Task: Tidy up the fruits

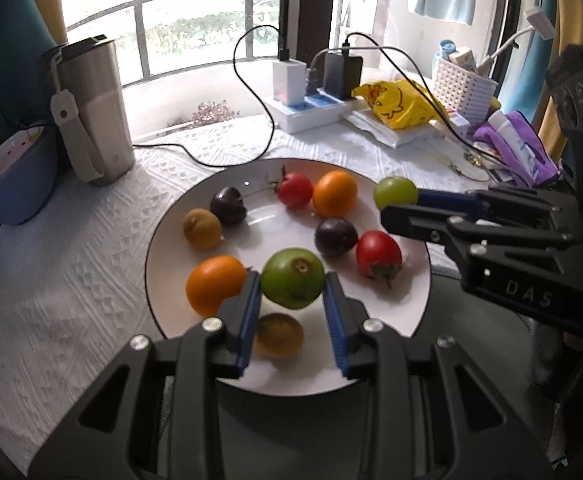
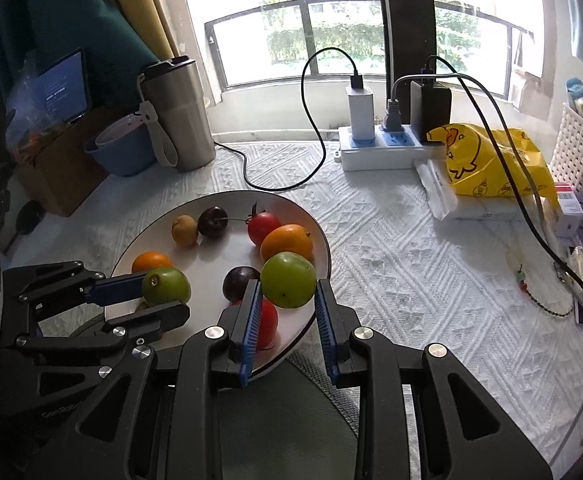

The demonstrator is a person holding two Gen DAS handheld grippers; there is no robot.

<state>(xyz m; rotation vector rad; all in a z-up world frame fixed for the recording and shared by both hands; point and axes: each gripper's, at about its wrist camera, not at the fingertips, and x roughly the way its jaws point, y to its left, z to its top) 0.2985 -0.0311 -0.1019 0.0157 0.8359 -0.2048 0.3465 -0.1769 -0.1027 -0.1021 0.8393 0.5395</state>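
Observation:
A white plate (image 1: 195, 200) holds several small fruits: two orange ones (image 1: 213, 284), two red tomatoes (image 1: 377, 252), two dark cherries (image 1: 227, 204) and two brown kiwi berries (image 1: 201, 227). My left gripper (image 1: 292, 280) is shut on a green fruit (image 1: 291, 278) and holds it above the plate's near side. My right gripper (image 2: 287, 286) is shut on a second green fruit (image 2: 288, 284) above the plate's right edge; it shows in the left wrist view (image 1: 395, 192) at the right.
A steel tumbler (image 1: 93, 108) and a blue bowl (image 1: 15, 176) stand at the left. A power strip (image 1: 311, 108) with chargers and cables, a yellow bag (image 1: 399, 104), a white basket (image 1: 463, 88) and purple items (image 1: 515, 144) crowd the back right.

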